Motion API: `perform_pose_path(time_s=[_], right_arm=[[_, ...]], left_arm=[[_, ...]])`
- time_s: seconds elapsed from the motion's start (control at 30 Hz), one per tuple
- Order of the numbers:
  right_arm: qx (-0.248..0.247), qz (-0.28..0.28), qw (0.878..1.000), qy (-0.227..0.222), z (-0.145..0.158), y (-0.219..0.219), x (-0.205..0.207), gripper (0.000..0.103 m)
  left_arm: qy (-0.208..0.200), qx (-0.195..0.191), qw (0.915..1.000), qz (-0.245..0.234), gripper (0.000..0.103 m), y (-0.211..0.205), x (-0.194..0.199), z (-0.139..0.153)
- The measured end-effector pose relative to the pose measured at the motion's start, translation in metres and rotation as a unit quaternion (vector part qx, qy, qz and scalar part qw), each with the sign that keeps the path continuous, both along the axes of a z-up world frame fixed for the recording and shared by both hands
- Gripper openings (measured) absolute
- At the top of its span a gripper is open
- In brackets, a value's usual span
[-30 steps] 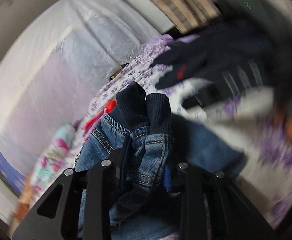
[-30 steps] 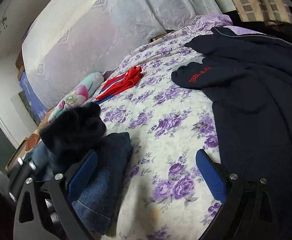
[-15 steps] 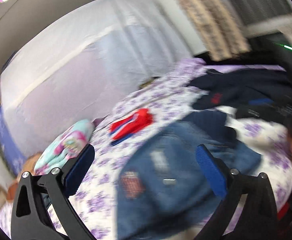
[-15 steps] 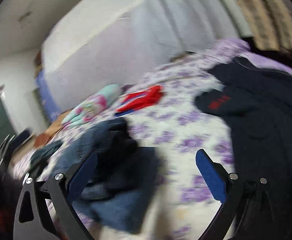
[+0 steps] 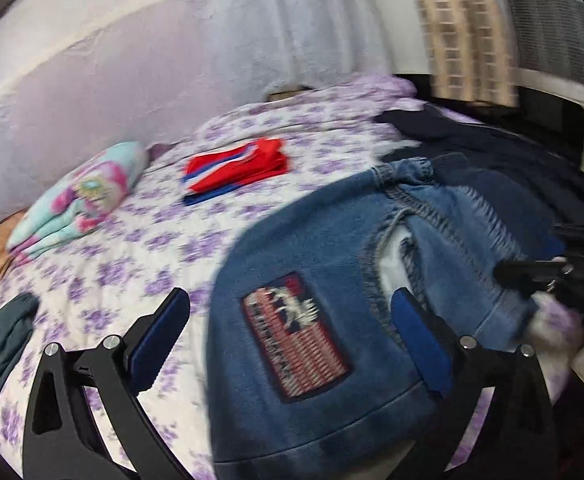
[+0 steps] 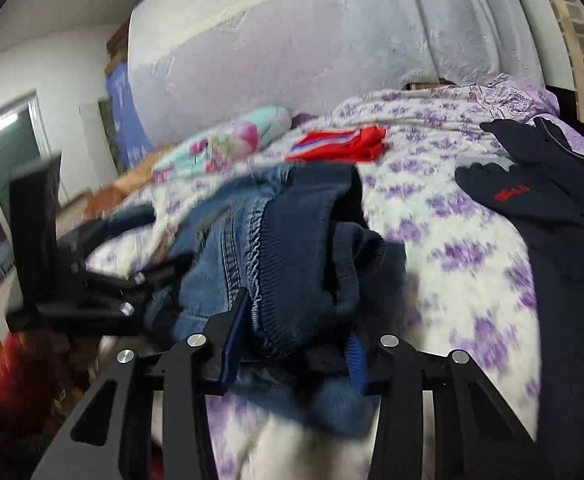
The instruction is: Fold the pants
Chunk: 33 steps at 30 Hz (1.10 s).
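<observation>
The bed [image 5: 140, 240], spread with a white sheet printed in purple flowers, fills both views. A dark navy jacket [image 6: 564, 216] with red lettering lies across it toward three o'clock in the right wrist view. The pants [image 5: 312, 264] — blue denim with a striped patch and dark ribbed cuffs — lie at the centre of the left wrist view, spreading toward five o'clock. A rolled pastel floral bundle [image 5: 80, 196] sits at nine o'clock, a folded red garment [image 5: 236, 168] with blue and white stripes at eleven o'clock, and a dark teal cloth [image 5: 0, 340] at eight o'clock near the edge.

The left gripper [image 5: 290, 330] stands wide apart, its blue pads clear of the denim below, gripping nothing. The right gripper [image 6: 294, 334] is closing — a bunch of the pants' ribbed cuff and denim sits between its pads, filling the gap at six o'clock in its own view.
</observation>
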State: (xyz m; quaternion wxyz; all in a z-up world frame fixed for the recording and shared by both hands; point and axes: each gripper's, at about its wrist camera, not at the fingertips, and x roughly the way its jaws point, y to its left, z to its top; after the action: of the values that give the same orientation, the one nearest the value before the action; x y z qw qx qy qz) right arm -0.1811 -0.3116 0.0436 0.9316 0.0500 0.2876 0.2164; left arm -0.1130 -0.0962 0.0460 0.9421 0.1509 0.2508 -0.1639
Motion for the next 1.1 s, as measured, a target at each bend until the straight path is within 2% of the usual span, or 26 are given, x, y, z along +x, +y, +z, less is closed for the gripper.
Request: perform_pose_path(time_s=[0.1,0.17,0.2,0.23,0.3,0.4,0.43,0.5,0.53,0.57,0.63,0.67,0.7,0.73,0.77,0.83,0.9,0.97,1.03,1.1], right_arm=[[-0.021,-0.020,0.999,0.024,-0.025,-0.002,0.008,0.049],[-0.003,-0.023,0.999,0.027,-0.027,-0.007,0.010,0.053],[-0.003,-0.024,0.999,0.030,-0.021,-0.009,0.009,0.058],[-0.006,-0.031,0.999,0.025,-0.013,-0.010,0.006,0.068],[-0.013,-0.038,0.999,-0.025,0.013,-0.010,-0.005,0.069],[-0.085,-0.065,0.986,-0.130,0.059,0.013,-0.015,0.070],[-0.090,-0.056,0.985,-0.136,0.065,0.020,-0.012,0.070],[-0.086,-0.034,0.988,-0.122,0.069,0.038,0.008,0.069],[-0.088,-0.028,0.990,-0.107,0.064,0.047,0.020,0.064],[-0.107,-0.023,0.991,-0.075,0.048,0.058,0.039,0.057],[-0.137,-0.026,0.990,-0.029,0.012,0.066,0.068,0.060],[-0.141,-0.031,0.989,-0.034,-0.007,0.066,0.075,0.062],[-0.138,-0.032,0.989,-0.034,-0.009,0.066,0.074,0.061],[-0.134,-0.034,0.990,-0.027,-0.002,0.065,0.073,0.061],[-0.133,-0.037,0.990,-0.016,0.004,0.066,0.072,0.061],[-0.147,-0.033,0.988,-0.025,0.013,0.068,0.066,0.061],[-0.149,-0.030,0.987,-0.056,0.029,0.066,0.042,0.061],[-0.142,-0.034,0.986,-0.078,0.040,0.062,0.025,0.072],[-0.148,-0.048,0.986,-0.060,0.034,0.056,0.026,0.074],[-0.171,-0.057,0.984,-0.004,0.002,0.057,0.046,0.081]], left_arm=[[0.003,0.027,0.9996,-0.005,0.099,-0.013,0.004,-0.019],[0.009,0.002,1.0000,0.000,0.099,-0.008,0.008,-0.024],[0.018,-0.010,0.9998,-0.001,0.099,-0.005,0.009,-0.022],[0.021,-0.012,0.9997,-0.002,0.099,-0.001,0.008,-0.019],[0.003,-0.010,0.9999,0.000,0.099,0.004,0.001,-0.010],[-0.043,0.007,0.9990,0.011,0.099,0.007,-0.008,0.008],[-0.058,0.008,0.9980,0.022,0.099,0.008,-0.008,0.013],[-0.056,0.000,0.9977,0.040,0.099,0.011,-0.003,0.015],[-0.042,-0.004,0.9982,0.042,0.099,0.013,0.001,0.013],[-0.020,-0.006,0.9988,0.044,0.099,0.013,0.007,0.005],[0.020,-0.009,0.9984,0.052,0.099,0.015,0.019,-0.022],[0.020,-0.029,0.9976,0.059,0.099,0.020,0.021,-0.031],[0.036,-0.063,0.9957,0.057,0.099,0.028,0.025,-0.035],[0.052,-0.079,0.9942,0.051,0.099,0.033,0.027,-0.033],[0.067,-0.089,0.9927,0.045,0.099,0.036,0.030,-0.031],[0.085,-0.098,0.9906,0.044,0.099,0.041,0.033,-0.026],[0.071,-0.097,0.9917,0.046,0.099,0.045,0.024,-0.015],[0.028,-0.087,0.9946,0.049,0.099,0.049,0.008,-0.004],[0.029,-0.061,0.9965,0.049,0.099,0.047,0.007,-0.007],[0.057,-0.050,0.9958,0.052,0.099,0.040,0.017,-0.031]])
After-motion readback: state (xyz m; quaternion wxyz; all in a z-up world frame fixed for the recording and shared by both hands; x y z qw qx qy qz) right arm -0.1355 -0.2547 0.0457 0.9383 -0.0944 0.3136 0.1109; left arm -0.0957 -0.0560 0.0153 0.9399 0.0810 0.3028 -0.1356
